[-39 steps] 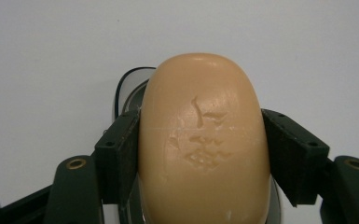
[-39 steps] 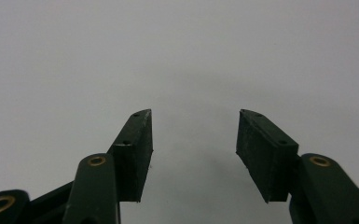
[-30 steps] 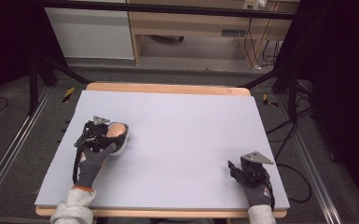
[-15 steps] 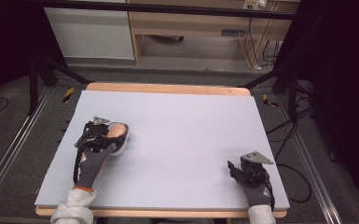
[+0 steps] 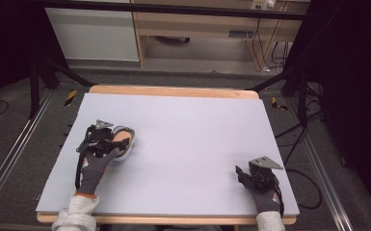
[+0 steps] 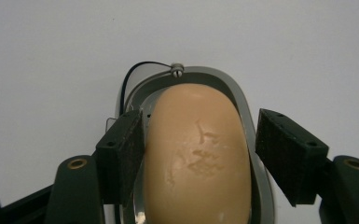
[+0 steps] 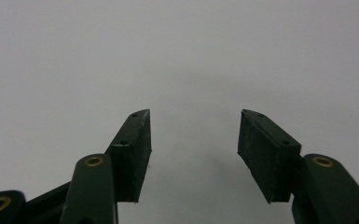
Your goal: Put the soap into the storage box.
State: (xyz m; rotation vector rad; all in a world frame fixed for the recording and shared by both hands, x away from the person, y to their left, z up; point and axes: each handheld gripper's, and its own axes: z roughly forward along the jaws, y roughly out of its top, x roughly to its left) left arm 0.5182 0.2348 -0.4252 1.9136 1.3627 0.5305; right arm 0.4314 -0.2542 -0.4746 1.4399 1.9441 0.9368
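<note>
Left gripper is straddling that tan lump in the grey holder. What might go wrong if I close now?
1. The left gripper is open, one pad against the tan lump, the other apart: closing may shove it sideways.
2. The grey holder rims the lump closely; a pad might catch its edge.
3. A thin black wire by the holder could snag.

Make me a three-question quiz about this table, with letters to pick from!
1. Where is the soap?
A. In a grey dish
B. On the floor
C. In the right gripper

2. What colour is the soap?
A. Blue
B. Peach-tan
C. Green

3. How are the right gripper's jaws?
A. Shut tight
B. Holding soap
C. Open with nothing between them

Answers: 1 A, the dish rim curves around it between the left gripper's jaws. 2 B, it looks peach-tan. 3 C, bare table shows between them.
</note>
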